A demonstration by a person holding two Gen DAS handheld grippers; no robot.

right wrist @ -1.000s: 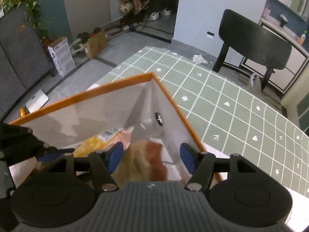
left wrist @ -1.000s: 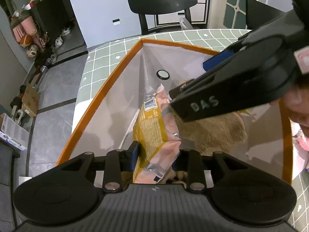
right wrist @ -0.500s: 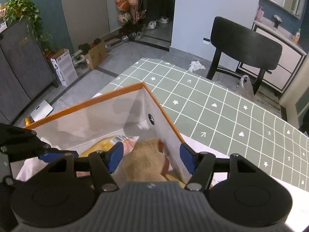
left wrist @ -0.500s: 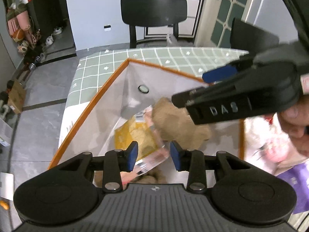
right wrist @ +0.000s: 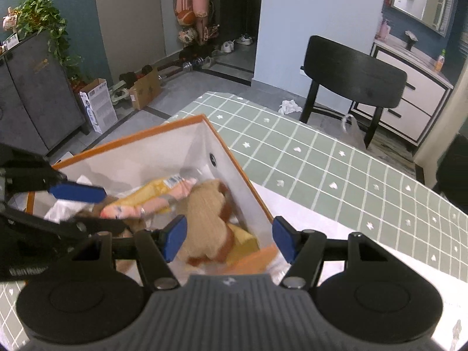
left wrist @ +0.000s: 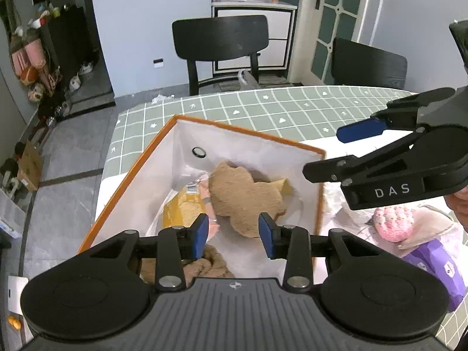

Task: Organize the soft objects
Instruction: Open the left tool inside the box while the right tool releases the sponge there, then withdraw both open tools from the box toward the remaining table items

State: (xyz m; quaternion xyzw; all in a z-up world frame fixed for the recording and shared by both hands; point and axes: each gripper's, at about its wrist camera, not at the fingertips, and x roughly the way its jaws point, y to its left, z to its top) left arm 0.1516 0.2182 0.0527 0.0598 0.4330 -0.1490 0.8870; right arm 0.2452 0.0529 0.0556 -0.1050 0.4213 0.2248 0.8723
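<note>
Fingers apart, empty — left gripper (left wrist: 234,235), just been opening, and right gripper (right wrist: 228,239) — above box (left wrist: 320,181).

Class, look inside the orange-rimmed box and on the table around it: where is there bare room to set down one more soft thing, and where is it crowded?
Free: the box floor's far corner under the round eyelet, and the green checked cloth beyond the box. Crowded: the box's middle, filled by the tan plush and yellow packet, and the table to its right with the pink knit and purple pack.
</note>
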